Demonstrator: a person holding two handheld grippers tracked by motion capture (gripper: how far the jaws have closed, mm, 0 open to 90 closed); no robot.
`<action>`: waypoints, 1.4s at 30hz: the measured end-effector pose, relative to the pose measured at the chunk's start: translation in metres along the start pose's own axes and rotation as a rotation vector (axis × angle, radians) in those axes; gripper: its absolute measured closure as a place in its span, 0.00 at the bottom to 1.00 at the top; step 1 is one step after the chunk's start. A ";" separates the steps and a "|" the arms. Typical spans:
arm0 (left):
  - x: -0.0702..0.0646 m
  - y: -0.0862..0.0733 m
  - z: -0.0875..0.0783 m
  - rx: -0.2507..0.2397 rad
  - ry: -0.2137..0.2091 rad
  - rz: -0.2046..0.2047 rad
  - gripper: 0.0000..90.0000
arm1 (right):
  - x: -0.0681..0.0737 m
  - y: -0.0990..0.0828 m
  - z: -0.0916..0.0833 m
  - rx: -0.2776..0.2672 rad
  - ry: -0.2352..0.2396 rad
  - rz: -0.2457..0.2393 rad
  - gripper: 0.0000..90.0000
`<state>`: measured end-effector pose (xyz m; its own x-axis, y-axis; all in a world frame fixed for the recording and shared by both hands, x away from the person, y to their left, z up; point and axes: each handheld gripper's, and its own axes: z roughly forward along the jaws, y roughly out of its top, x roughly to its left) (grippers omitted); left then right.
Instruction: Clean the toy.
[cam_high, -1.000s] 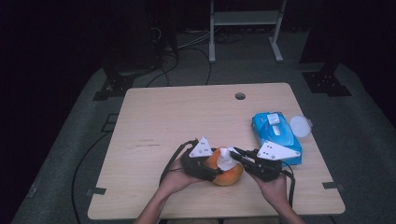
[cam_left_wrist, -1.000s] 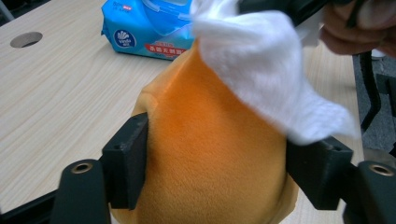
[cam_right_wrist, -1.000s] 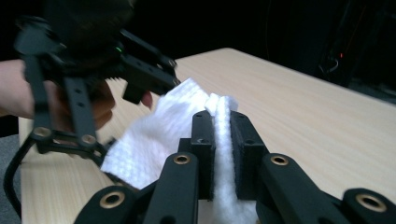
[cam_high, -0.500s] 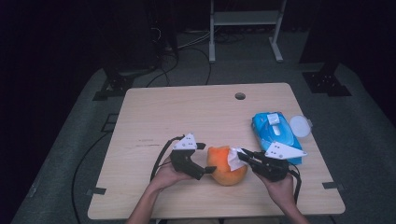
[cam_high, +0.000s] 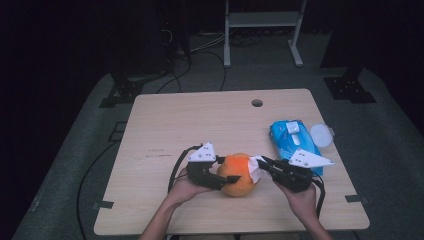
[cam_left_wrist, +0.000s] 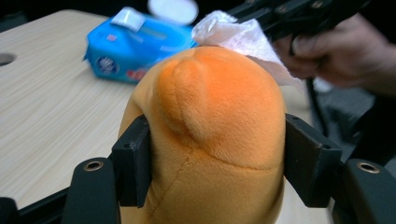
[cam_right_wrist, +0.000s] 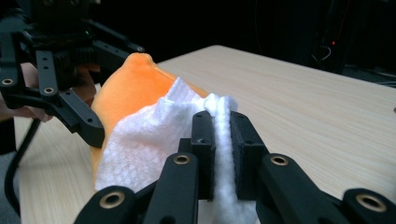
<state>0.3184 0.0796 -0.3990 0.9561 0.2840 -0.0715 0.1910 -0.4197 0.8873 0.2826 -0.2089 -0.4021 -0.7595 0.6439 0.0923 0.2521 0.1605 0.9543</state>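
My left gripper (cam_left_wrist: 210, 182) jaws just closed, pinching orange plush (cam_left_wrist: 210, 121), centre frame. My right gripper (cam_right_wrist: 223, 154) jaws pinching white wipe (cam_right_wrist: 140, 140) against plush top.

The wooden table (cam_high: 200, 120) bears an orange plush toy (cam_high: 239, 175), a blue wipes pack (cam_high: 292, 139) and a white lid (cam_high: 321, 135).

High view: room dim, near black around lit table (cam_high: 210, 120); light falls from above, tabletop evenly pale, floor grey and murky. Picture soft, low detail, slight grain. Short soft shadows under toy (cam_high: 239, 174) and hands. No glare.

Left gripper view: bright, plush toy (cam_left_wrist: 210, 121) sharp in middle; wipes pack (cam_left_wrist: 135, 46) and far hand blurred; black jaws at bottom edge slightly soft.

Right gripper view: wipe (cam_right_wrist: 149, 135) sharp and bright, near white; background black, table edge blurred, small red light far back.
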 end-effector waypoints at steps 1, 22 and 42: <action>0.000 -0.003 0.003 0.021 0.001 -0.001 0.38 | 0.002 0.000 0.002 0.006 -0.001 -0.004 0.90; -0.001 -0.013 0.021 0.029 0.063 -0.047 0.33 | 0.033 0.006 0.022 0.064 0.031 -0.155 0.90; -0.007 -0.017 0.021 0.052 0.025 0.020 0.29 | 0.025 0.004 0.013 0.099 0.035 -0.143 0.90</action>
<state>0.3129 0.0664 -0.4235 0.9541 0.2965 -0.0423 0.1841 -0.4690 0.8638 0.2727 -0.1824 -0.4000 -0.8119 0.5830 -0.0307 0.1964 0.3224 0.9260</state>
